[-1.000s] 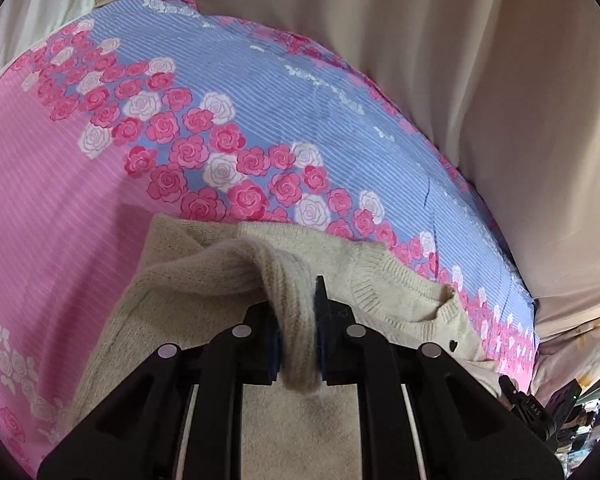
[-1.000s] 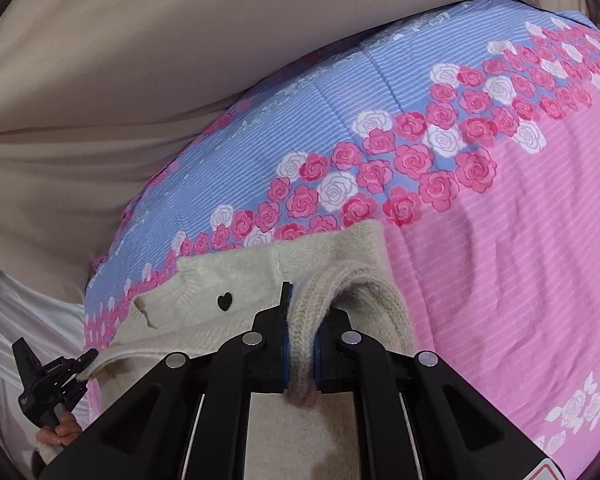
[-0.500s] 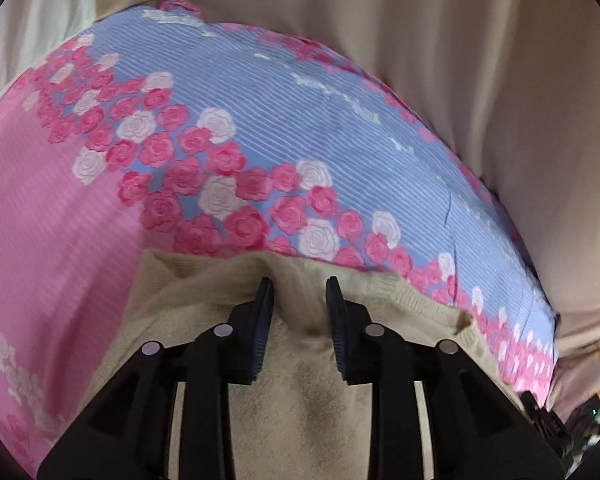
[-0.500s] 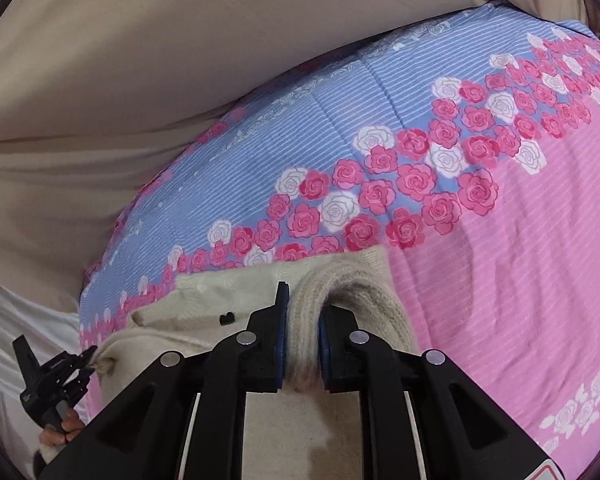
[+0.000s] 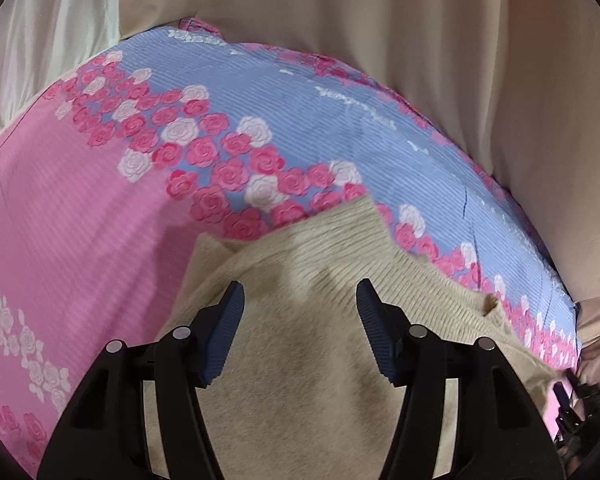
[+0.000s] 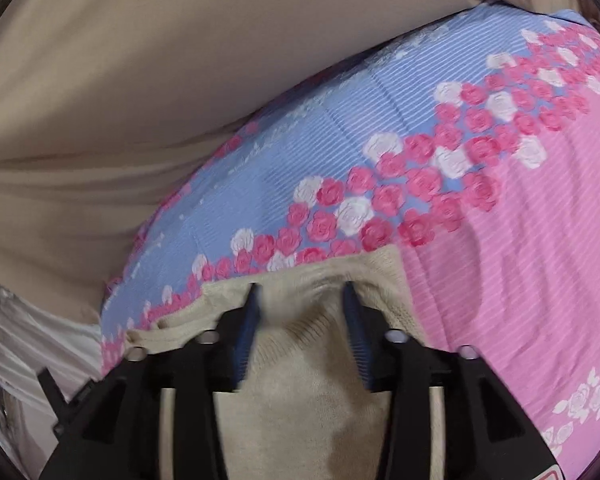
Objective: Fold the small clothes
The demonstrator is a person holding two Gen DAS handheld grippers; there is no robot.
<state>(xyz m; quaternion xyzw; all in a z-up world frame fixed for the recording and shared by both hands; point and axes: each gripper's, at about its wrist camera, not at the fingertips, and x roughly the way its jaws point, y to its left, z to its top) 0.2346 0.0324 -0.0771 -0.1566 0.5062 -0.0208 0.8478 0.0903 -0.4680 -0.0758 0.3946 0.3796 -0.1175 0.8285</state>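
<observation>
A small cream knitted sweater point(image 5: 312, 280) lies on a bed sheet with pink and blue areas and rose print point(image 5: 80, 240). In the left wrist view my left gripper point(image 5: 300, 300) is open wide just above the sweater, with knit fabric lying flat between its blue pads. In the right wrist view the same sweater point(image 6: 300, 360) fills the lower middle, and my right gripper point(image 6: 300, 300) is open over a raised fold of the knit, holding nothing. The sweater's near part is hidden under both grippers.
Beige fabric point(image 5: 420, 40) hangs behind the bed, with white cloth point(image 5: 40, 40) at the far left. The sheet's blue edge point(image 6: 148, 300) drops off near the sweater. The other gripper's black tip point(image 6: 60, 392) shows at lower left of the right view.
Both grippers have let go of the folded knit they held a second ago. The left opened first and is now wide; the right has just opened. The sweater now lies flatter.
</observation>
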